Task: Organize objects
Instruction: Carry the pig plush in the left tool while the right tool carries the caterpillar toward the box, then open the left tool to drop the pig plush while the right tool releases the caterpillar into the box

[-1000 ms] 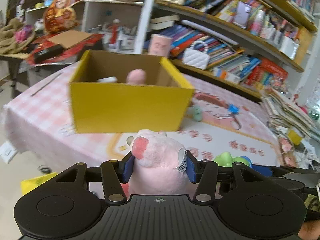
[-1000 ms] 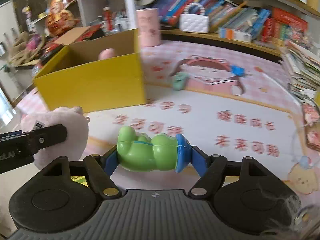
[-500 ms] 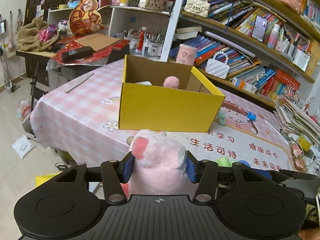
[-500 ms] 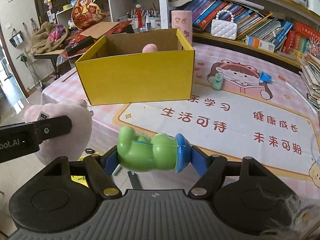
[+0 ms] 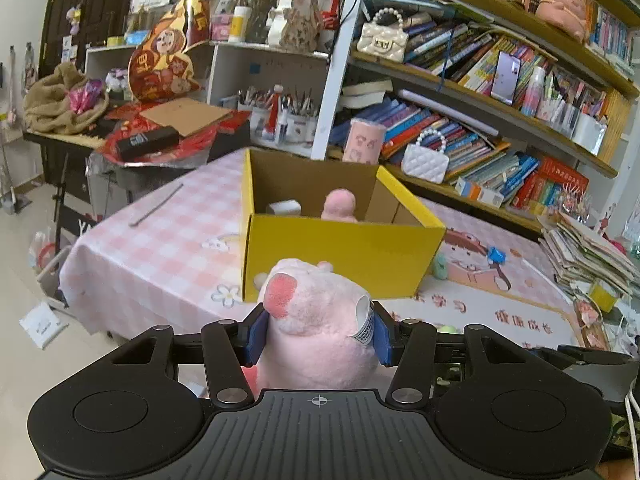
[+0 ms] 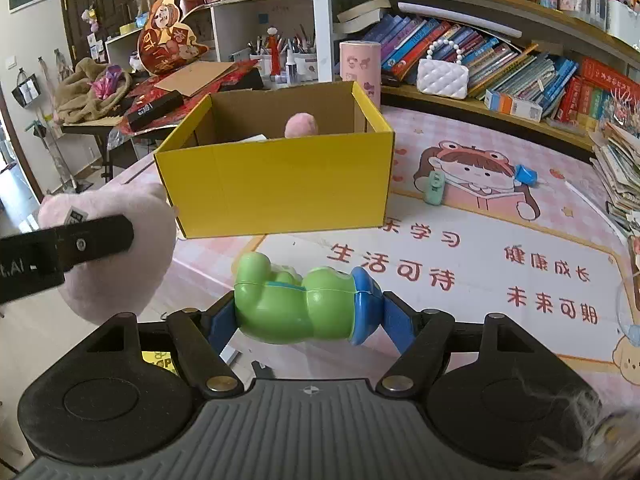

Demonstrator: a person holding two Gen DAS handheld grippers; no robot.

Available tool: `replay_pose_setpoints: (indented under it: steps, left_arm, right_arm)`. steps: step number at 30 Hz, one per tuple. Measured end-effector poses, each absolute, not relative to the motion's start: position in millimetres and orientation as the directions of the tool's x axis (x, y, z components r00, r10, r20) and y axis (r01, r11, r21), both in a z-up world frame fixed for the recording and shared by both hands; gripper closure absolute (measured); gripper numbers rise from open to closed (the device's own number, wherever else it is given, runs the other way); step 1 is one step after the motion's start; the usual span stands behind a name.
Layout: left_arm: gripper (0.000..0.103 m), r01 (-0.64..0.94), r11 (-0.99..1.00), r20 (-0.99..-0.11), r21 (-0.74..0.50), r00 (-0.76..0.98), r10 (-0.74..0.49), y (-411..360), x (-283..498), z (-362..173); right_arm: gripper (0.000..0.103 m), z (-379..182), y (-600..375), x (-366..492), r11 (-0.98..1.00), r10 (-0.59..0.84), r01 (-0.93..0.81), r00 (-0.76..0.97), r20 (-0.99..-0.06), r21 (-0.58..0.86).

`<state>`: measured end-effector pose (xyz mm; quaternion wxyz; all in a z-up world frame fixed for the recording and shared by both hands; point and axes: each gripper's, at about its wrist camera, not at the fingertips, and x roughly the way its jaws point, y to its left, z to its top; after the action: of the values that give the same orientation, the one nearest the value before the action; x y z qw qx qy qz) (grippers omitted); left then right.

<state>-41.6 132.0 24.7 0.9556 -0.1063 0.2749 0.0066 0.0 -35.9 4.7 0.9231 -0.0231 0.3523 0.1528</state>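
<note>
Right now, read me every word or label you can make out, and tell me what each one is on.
"生活可待": table mat
"健康成长": table mat
"未来可期": table mat
"乐学习": table mat, its start cut off by the yellow box
Book spines and the pink plush tag: too small to read.

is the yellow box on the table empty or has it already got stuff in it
Not empty. The open-topped yellow box already holds a pink plush poking above its rim and something white beside it. What lies deeper inside is hidden.

Pink plush toy (image 5: 316,320), green-and-blue plastic toy (image 6: 304,304), yellow box (image 6: 280,188), pink-checked tablecloth (image 5: 160,236).
</note>
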Motion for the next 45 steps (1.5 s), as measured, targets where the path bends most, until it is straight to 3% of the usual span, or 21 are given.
replay_pose_setpoints:
  steps: [10, 20, 26, 34, 45]
  left_arm:
    - [0.053, -0.055, 0.977, -0.460, -0.204, 0.887, -0.046, 142.2, -11.2, 44.7]
    - [0.053, -0.087, 0.979, -0.396, -0.187, 0.918, 0.006, 147.5, 55.9, 68.6]
    - [0.053, -0.128, 0.977, -0.440, -0.168, 0.897, 0.042, 147.3, 110.0, 56.5]
    - [0.053, -0.156, 0.981, -0.546, -0.112, 0.835, 0.070, 138.1, 162.4, 25.6]
    - [0.048, -0.192, 0.979, -0.637, -0.064, 0.763, 0.108, 138.4, 194.1, -5.7]
  right_arm:
    - [0.030, 20.0, -29.5, 30.4, 0.950, 0.259, -0.310, 0.736, -0.625, 0.030]
    - [0.030, 61.2, -15.7, 115.4, 0.933, 0.310, -0.361, 0.808, -0.501, -0.004]
    - [0.030, 55.1, 2.3, 170.8, 0.886, 0.363, -0.459, 0.775, -0.517, -0.067]
    - [0.030, 21.2, 29.6, 226.0, 0.785, 0.408, -0.605, 0.669, -0.621, -0.136]
    - [0.030, -7.4, 37.6, 250.0, 0.731, 0.412, -0.672, 0.571, -0.710, -0.116]
